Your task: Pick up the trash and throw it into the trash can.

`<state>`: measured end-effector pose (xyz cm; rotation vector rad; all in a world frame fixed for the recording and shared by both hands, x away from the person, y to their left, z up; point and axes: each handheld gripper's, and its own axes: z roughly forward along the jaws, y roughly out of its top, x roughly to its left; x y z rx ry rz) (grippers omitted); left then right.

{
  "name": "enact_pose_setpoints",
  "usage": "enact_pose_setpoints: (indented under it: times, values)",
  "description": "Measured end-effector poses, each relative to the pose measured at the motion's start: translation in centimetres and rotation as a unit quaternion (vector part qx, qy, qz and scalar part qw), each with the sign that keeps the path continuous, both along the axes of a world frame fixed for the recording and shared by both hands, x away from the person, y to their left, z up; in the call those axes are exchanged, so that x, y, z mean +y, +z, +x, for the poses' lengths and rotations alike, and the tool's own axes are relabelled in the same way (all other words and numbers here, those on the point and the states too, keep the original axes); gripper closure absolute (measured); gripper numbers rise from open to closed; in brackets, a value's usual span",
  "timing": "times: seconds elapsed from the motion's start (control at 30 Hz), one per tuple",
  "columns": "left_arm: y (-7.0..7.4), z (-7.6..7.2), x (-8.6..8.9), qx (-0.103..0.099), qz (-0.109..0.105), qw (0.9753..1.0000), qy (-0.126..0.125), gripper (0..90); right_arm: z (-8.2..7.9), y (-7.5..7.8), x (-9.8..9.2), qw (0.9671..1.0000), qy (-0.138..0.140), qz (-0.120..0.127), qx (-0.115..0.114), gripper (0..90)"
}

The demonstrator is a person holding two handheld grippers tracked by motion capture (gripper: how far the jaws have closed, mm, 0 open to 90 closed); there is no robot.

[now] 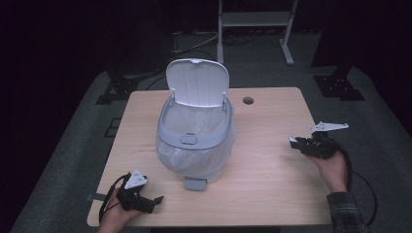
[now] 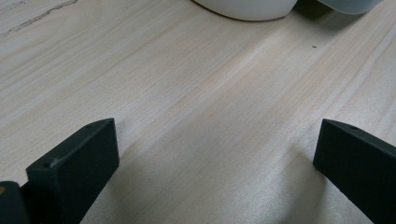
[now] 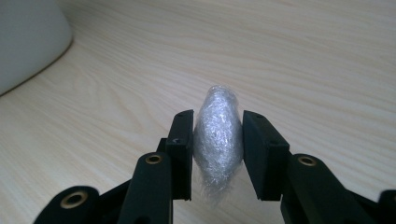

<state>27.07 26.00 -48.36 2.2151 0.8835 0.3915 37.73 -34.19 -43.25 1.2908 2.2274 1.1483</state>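
A white pedal bin (image 1: 194, 141) with a clear plastic liner stands in the middle of the table, its lid (image 1: 197, 82) tipped up and back. At the table's right edge, my right gripper (image 1: 297, 141) is shut on a crumpled wad of clear plastic wrap (image 3: 217, 140), squeezed upright between the two jaws just above the wood. My left gripper (image 1: 154, 200) rests near the front left corner, jaws spread wide (image 2: 215, 154) with only bare wood between them. The bin's base (image 2: 245, 8) lies a short way beyond those jaws.
The bin's foot pedal (image 1: 195, 183) juts toward the front edge. A round cable hole (image 1: 248, 100) sits at the back right of the wooden table (image 1: 272, 165). Dark floor surrounds the table, with a white desk frame (image 1: 255, 29) behind.
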Motion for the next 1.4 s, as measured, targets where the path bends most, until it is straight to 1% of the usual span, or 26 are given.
enact_pose_setpoints:
  times: [0.07,0.13,0.17,0.2,0.3,0.4,0.43,0.47,0.57,0.67,1.03,1.23,1.4]
  values:
    - [0.0,0.0,0.0,0.0,0.0,1.0,0.0,0.0,-0.3,0.6,0.5,0.9999,0.01,0.003,-0.006,64.3]
    - [0.0,0.0,0.0,0.0,0.0,1.0,0.0,0.0,-0.4,0.7,0.7,0.9999,0.012,0.003,-0.007,64.3]
    - [0.0,0.0,0.0,0.0,0.0,1.0,0.0,0.0,-0.5,1.1,1.0,0.9997,0.019,0.003,-0.012,64.3]
    - [0.0,0.0,0.0,0.0,0.0,1.0,0.0,0.0,-0.5,1.1,1.0,0.9997,0.019,0.003,-0.012,64.3]
    - [0.0,0.0,0.0,0.0,0.0,1.0,-0.001,0.0,-0.9,1.8,1.8,0.9994,0.029,0.003,-0.021,64.3]
    - [0.0,0.0,0.0,0.0,0.0,1.0,-0.001,0.0,-1.1,2.0,2.2,0.9991,0.035,0.003,-0.022,64.3]
    - [0.0,0.0,0.0,0.0,0.0,1.0,-0.001,0.0,-1.2,2.2,2.4,0.9989,0.041,-0.001,-0.022,64.3]
    - [0.0,0.0,0.0,0.0,0.0,1.0,-0.001,0.0,-1.2,2.2,2.4,0.9989,0.041,-0.001,-0.022,64.3]
    - [0.0,0.0,0.0,0.0,0.0,1.0,-0.001,0.0,-1.5,2.9,2.8,0.9985,0.047,0.005,-0.027,64.3]
    - [0.0,0.0,0.0,0.0,0.0,1.0,-0.001,0.0,-1.6,3.1,3.0,0.9982,0.051,0.007,-0.029,64.3]
    - [0.0,0.0,0.0,0.0,0.0,1.0,-0.002,0.0,-2.4,4.5,4.8,0.9953,0.086,0.011,-0.043,64.3]
    - [0.0,0.0,0.0,0.0,0.0,1.0,-0.002,0.0,-2.7,5.1,5.5,0.994,0.099,0.014,-0.045,64.3]
    - [0.0,0.0,0.0,0.0,0.0,1.0,-0.002,0.0,-3.1,5.9,6.3,0.992,0.113,0.015,-0.053,64.3]
